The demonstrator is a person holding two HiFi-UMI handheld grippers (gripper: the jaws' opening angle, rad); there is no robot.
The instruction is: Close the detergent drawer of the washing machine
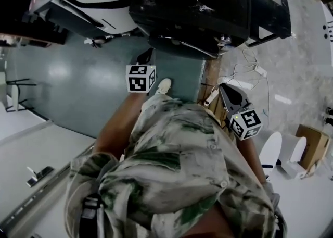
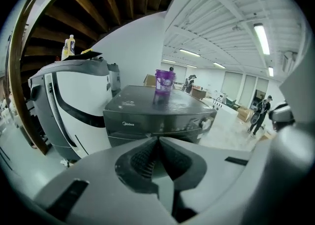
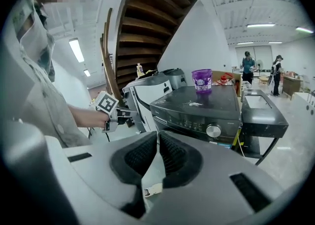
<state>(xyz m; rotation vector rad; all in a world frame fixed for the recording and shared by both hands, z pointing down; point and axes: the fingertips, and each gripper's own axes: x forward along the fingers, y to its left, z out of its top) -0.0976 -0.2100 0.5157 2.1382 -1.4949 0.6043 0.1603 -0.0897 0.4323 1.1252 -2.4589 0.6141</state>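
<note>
Bright workshop hall; left tool and right tool are both pinched together, empty; detergent drawer at the washing machine's front left end looks flush, straight ahead of the nearer left tool.

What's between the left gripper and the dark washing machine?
Nothing: the stretch from left gripper to washing machine is bare, per the left gripper view.
</note>
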